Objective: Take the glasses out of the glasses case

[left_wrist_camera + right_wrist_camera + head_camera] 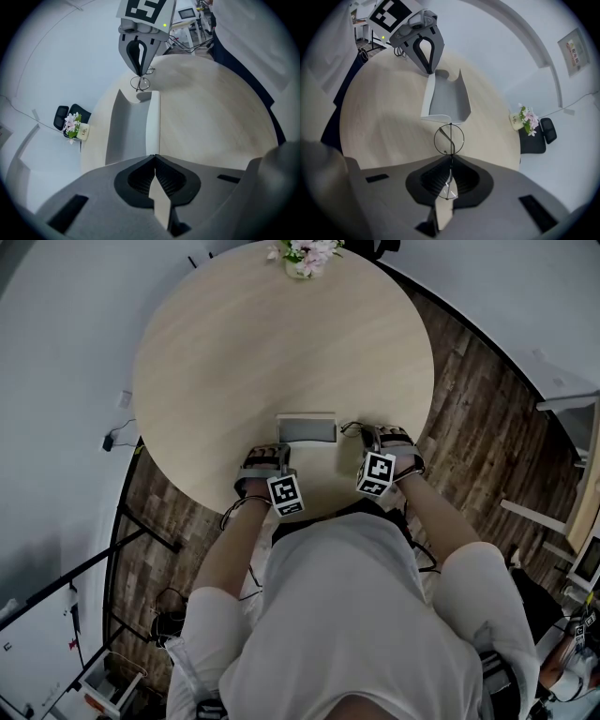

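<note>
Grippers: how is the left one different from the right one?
The left gripper pinches an edge of the grey glasses case; the right gripper pinches the round wire glasses. The left's case lies open on the table; the right's glasses are out of it. Both are shut and tilt down.

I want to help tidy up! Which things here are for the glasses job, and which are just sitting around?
For the job:
glasses, held by the right gripper
case, open, its edge pinched by the left gripper

Just lying about:
flowers, at the far edge of the table
</note>
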`<state>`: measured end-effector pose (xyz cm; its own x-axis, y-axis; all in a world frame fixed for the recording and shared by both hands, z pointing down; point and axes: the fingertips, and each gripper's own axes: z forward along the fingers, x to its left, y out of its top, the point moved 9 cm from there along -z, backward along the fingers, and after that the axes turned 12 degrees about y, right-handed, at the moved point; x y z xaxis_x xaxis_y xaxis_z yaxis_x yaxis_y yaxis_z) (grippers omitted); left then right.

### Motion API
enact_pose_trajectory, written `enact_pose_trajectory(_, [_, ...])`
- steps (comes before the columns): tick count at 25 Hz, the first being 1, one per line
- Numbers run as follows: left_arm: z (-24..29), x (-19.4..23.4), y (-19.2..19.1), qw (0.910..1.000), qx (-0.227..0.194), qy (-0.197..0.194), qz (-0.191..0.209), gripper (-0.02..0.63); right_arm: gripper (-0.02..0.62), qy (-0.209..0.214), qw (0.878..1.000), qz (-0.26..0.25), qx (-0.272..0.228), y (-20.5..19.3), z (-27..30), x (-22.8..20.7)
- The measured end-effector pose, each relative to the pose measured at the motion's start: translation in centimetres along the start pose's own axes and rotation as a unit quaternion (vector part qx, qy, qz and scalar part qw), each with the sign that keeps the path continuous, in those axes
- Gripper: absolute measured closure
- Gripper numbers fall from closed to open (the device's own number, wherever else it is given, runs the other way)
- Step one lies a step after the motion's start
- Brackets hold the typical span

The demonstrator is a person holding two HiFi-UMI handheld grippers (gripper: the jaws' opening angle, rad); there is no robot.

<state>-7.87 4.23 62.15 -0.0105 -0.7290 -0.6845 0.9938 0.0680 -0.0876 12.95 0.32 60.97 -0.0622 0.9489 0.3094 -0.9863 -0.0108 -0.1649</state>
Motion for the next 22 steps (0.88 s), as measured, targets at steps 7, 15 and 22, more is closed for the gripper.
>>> enact_pose_trajectory(7, [0.1,-0.1,-0.1,1.0000,0.002,0.000,-0.002,0.598,0.575,-0.009,1.000,-0.012,0.007,0.0,0.5,-0.1])
enact_pose_trajectory(15, [0.1,-0.1,-0.2,1.0000,0.000,-0.002,-0.004,0.598,0.577,-0.023,1.000,0.002,-0.007,0.4,-0.4,-0.5])
enact_pose_trajectory(22, [0.2,0.0,-0.2,0.9999,-0.001,-0.002,-0.013,0.598,0.581,-0.025,0.999,0.029,-0.020,0.9,-1.4,0.1])
